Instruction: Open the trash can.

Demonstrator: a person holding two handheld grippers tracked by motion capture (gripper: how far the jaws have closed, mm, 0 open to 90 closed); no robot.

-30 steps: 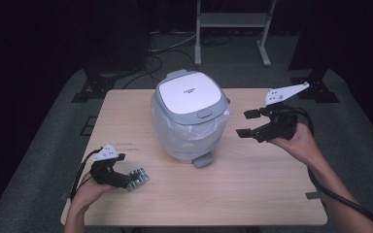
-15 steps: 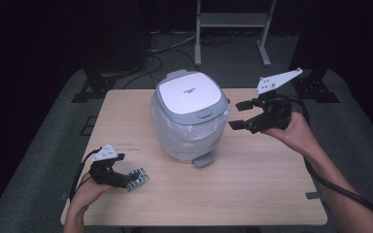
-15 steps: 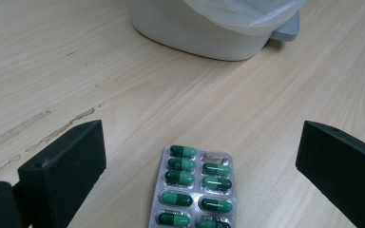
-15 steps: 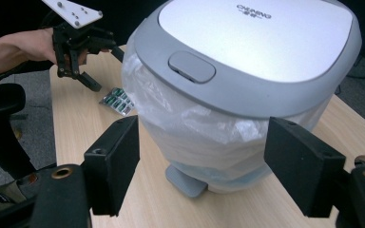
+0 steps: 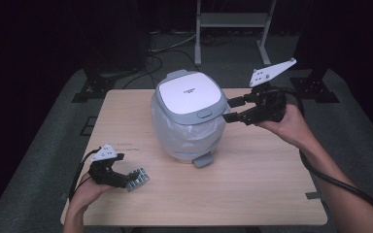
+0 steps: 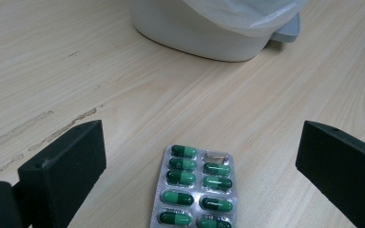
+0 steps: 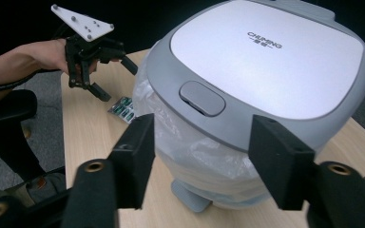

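One bin (image 5: 189, 116) and one blister pack (image 5: 137, 178) stand on the table (image 5: 252, 194). The left gripper (image 5: 126, 180) has released jaws around the pack. The right gripper (image 5: 232, 109), jaws just closing on nothing, is beside the lid.

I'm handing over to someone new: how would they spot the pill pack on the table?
Start at the white bin in the middle of the wooden table. Go to the near left corner, where the left gripper rests with its jaws open. The pill pack lies flat between them: a silver blister strip with two rows of green capsules, the only small flat thing there.
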